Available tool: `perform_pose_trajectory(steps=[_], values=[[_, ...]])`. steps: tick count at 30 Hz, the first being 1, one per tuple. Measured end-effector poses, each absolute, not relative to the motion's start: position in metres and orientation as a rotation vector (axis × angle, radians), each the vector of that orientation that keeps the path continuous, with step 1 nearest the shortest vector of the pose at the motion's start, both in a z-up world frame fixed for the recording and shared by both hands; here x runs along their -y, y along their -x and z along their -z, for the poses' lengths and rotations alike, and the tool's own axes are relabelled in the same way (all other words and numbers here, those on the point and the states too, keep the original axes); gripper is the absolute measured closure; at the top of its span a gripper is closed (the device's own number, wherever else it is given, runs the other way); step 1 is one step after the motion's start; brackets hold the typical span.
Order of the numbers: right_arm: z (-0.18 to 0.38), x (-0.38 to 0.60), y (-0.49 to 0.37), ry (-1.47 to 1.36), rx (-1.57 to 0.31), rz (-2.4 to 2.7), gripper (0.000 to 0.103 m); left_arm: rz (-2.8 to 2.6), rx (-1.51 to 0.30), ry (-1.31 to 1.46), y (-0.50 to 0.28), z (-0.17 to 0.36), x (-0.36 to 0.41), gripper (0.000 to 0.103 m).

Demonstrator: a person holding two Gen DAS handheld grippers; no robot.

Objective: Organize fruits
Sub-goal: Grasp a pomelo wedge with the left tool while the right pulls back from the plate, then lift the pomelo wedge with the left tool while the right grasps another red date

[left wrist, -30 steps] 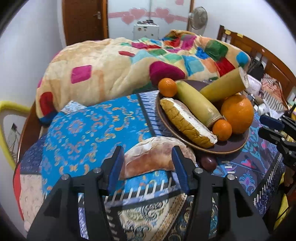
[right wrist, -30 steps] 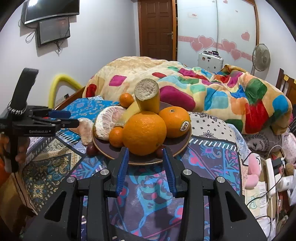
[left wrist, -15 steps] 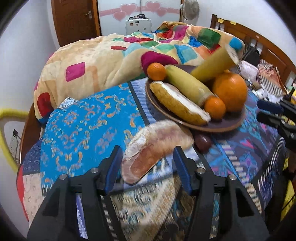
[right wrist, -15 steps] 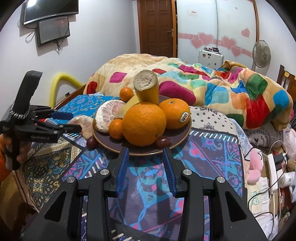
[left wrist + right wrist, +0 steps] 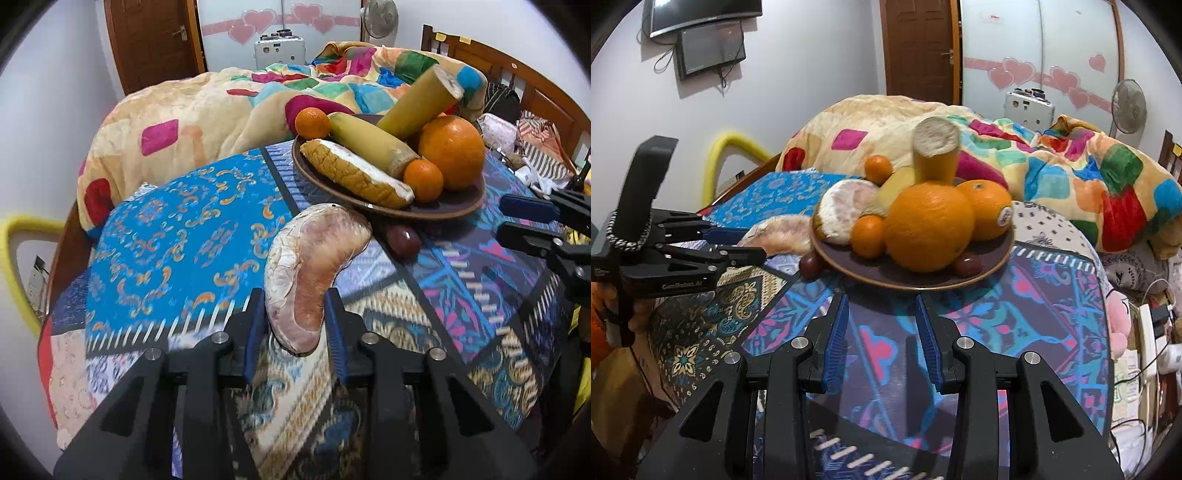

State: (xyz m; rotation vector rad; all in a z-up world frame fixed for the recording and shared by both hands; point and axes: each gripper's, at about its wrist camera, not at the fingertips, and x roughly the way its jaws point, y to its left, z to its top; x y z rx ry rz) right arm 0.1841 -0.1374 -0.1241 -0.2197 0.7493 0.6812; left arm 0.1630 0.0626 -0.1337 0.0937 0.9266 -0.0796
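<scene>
My left gripper [image 5: 295,306] is shut on a peeled pomelo segment [image 5: 310,266], pinkish and curved, held just off the patterned cloth in front of the brown plate [image 5: 454,206]. The plate holds a large orange [image 5: 452,157], small tangerines [image 5: 423,180], two yellow sugarcane pieces [image 5: 369,142] and another pomelo segment [image 5: 354,173]. A dark red date [image 5: 403,239] lies on the cloth by the plate's rim. My right gripper [image 5: 882,325] is open and empty, just short of the plate [image 5: 997,254]; the left gripper [image 5: 738,245] shows at its left with the segment [image 5: 783,232].
A bright patchwork blanket [image 5: 207,110] is heaped behind the plate. A second date [image 5: 967,265] sits on the plate's near side. The patterned cloth [image 5: 1015,332] drops off at the right edge, where cables and soft toys [image 5: 1119,317] lie.
My left gripper has closed on the pomelo segment and lifted its near end; the segment now stands between the jaws. The right gripper has drawn back slightly from the plate.
</scene>
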Motion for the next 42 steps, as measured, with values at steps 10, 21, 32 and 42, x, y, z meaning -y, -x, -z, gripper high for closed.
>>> perform_pose_trajectory(steps=[10,21,32,42], values=[[0.128,0.096,-0.174,0.267,-0.773,-0.765,0.069,0.06,-0.934,-0.042,-0.12,0.131,-0.081,0.071],[0.141,0.062,-0.192,0.317,-0.846,-0.771,0.069,0.107,-0.932,-0.061,-0.116,0.133,-0.087,0.067],[0.145,0.051,-0.201,0.348,-0.873,-0.753,0.082,0.158,-0.963,-0.083,-0.136,0.134,-0.089,0.058],[0.135,0.059,-0.192,0.329,-0.822,-0.756,0.087,0.194,-0.998,-0.121,-0.16,0.134,-0.077,0.057]])
